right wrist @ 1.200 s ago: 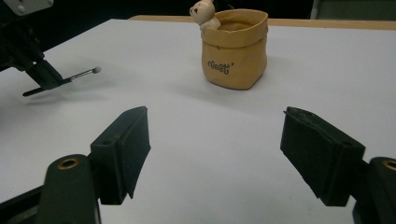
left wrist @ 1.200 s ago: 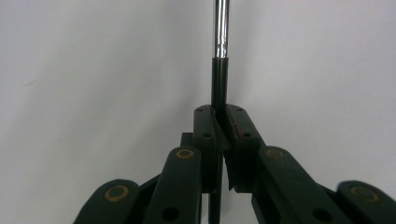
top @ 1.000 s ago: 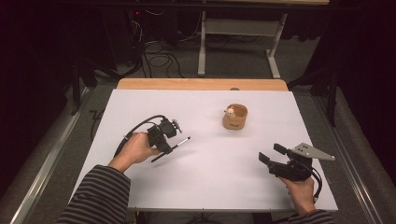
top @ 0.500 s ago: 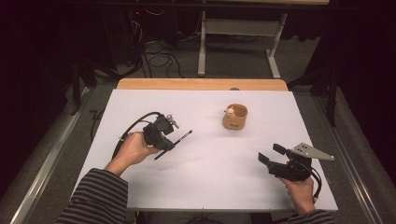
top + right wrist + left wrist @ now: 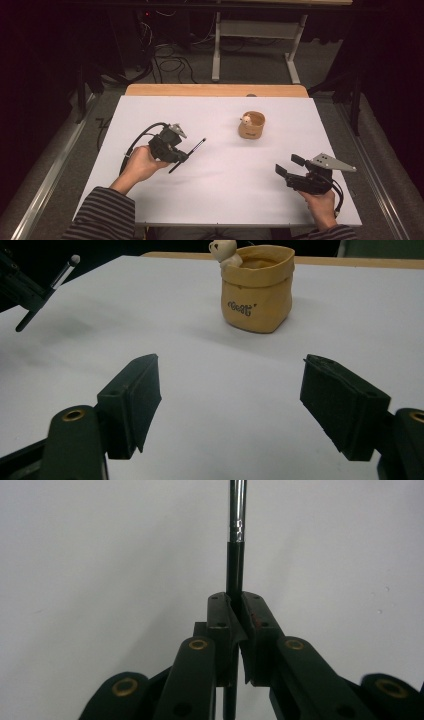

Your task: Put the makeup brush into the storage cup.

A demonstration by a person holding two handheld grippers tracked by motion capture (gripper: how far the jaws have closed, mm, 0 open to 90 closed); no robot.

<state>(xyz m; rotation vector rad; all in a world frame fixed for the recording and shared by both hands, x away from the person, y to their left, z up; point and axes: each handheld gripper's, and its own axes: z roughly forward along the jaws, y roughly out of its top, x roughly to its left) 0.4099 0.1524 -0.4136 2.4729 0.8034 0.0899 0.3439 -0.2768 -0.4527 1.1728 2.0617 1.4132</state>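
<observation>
Left gripper [image 5: 181, 156] clamped on a thin black pen [image 5: 192, 151], held over the left half of the white table [image 5: 220, 190]. Tan pouch [image 5: 251, 125] with small bear stands right of centre. Right gripper [image 5: 284, 167], jaws spread wide, empty, near right edge.

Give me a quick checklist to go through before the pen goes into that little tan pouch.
1. Pen clamped in left gripper: ok, the jaws are shut on its shaft.
2. Pen lifted off the table: ok, it casts a separate shadow.
3. Pouch upright, mouth open: ok.
4. Room inside the pouch: cannot tell; a small bear sits at its rim.
5. Path from pen to pouch: ok, bare table between them.
6. Right gripper free to steady the pouch: ok, its jaws are open, holding nothing, short of the pouch.
</observation>
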